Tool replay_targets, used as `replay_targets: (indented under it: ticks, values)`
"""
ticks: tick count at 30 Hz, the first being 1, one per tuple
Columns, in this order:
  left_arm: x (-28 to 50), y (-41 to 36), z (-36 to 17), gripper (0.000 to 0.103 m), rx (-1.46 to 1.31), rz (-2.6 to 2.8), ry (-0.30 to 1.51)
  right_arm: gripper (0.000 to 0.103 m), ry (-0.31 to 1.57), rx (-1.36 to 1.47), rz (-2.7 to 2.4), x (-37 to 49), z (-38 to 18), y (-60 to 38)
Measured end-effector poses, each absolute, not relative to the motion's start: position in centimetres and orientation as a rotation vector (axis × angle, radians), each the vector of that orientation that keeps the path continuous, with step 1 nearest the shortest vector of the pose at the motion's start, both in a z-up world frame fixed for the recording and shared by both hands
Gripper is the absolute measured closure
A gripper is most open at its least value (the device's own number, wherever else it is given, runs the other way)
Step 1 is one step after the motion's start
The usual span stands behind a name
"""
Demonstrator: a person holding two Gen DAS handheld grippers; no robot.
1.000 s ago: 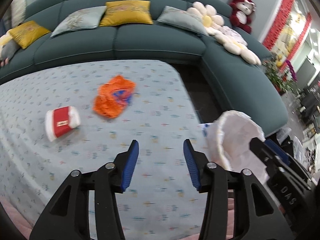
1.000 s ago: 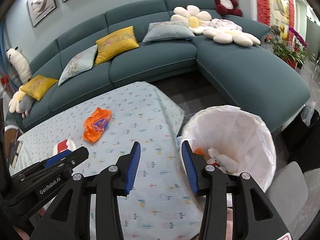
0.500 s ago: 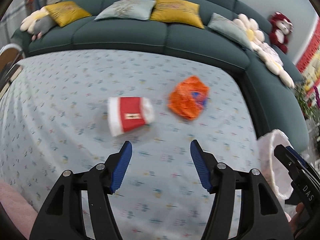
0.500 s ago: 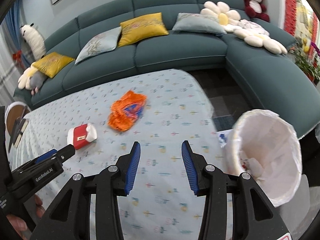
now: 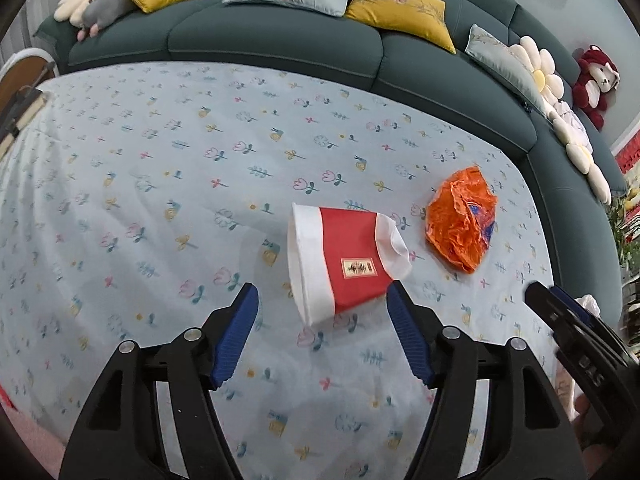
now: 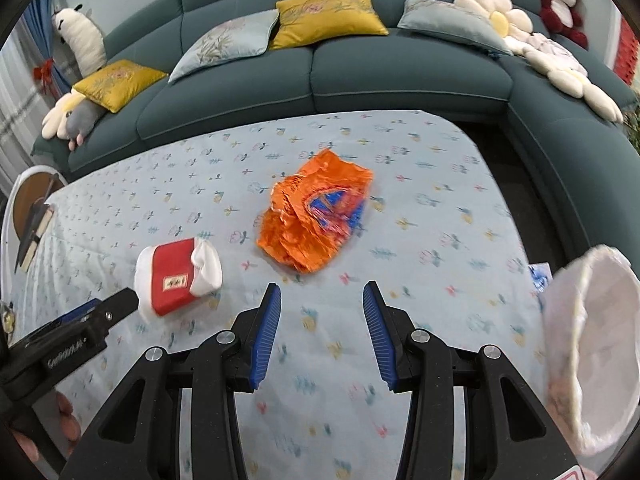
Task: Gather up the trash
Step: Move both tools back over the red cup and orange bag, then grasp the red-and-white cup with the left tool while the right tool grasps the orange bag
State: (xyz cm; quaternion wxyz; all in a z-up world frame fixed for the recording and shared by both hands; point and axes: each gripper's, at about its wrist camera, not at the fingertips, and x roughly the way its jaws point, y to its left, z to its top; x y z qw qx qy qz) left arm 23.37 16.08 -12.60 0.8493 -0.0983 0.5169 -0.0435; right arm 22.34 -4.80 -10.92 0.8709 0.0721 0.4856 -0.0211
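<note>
A red and white paper cup [image 5: 344,258] lies on its side on the flowered tablecloth [image 5: 160,168]. My left gripper [image 5: 322,312] is open, its blue pads on either side of the cup's near end, not touching it. A crumpled orange wrapper [image 5: 460,224] lies to the cup's right. In the right wrist view the wrapper [image 6: 316,212] lies just beyond my open, empty right gripper [image 6: 320,300], and the cup [image 6: 178,274] lies to the left. A white-lined trash bin [image 6: 592,344] stands off the table's right edge.
A teal corner sofa [image 6: 400,76] with yellow and grey cushions and plush toys wraps the far and right sides. A round side table [image 6: 32,196] stands at the left. The left gripper's body [image 6: 68,344] shows at the lower left in the right wrist view.
My left gripper swung left from the bin and closed in on the cup, opening wider. My right gripper swung left from the bin toward the orange wrapper.
</note>
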Motion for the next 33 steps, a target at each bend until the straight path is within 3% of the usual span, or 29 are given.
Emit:
replay_targets:
  ticks: [5, 10, 18, 23, 25, 33]
  values:
    - [25.6, 15.4, -14.1, 0.046, -0.217, -0.127, 1.128, 0.061, 1.045, 0.126, -0.039, 26.2, -12.9, -4.0]
    - [27.3, 14.7, -15.7, 0.072, -0.225, -0.151, 1.168, 0.061, 1.069, 0.106, -0.05, 29.4, -14.9, -3.8]
    - [29.7, 13.2, -15.8, 0.078, -0.201, -0.172, 1.149, 0.062, 1.118, 0.133, -0.046, 31.7, -17.8, -4.4]
    - [30.2, 12.2, -15.5, 0.083, -0.202, -0.183, 1.143, 0.073, 1.115, 0.129, -0.049, 31.6, -17.9, -4.6]
    - [30.1, 11.9, -15.2, 0.085, -0.204, -0.19, 1.14, 0.088, 1.121, 0.144, -0.05, 31.3, -17.9, -5.0]
    - [28.0, 9.7, -14.0, 0.099, -0.171, -0.235, 1.137, 0.094, 1.13, 0.188, -0.047, 27.4, -17.0, -6.6]
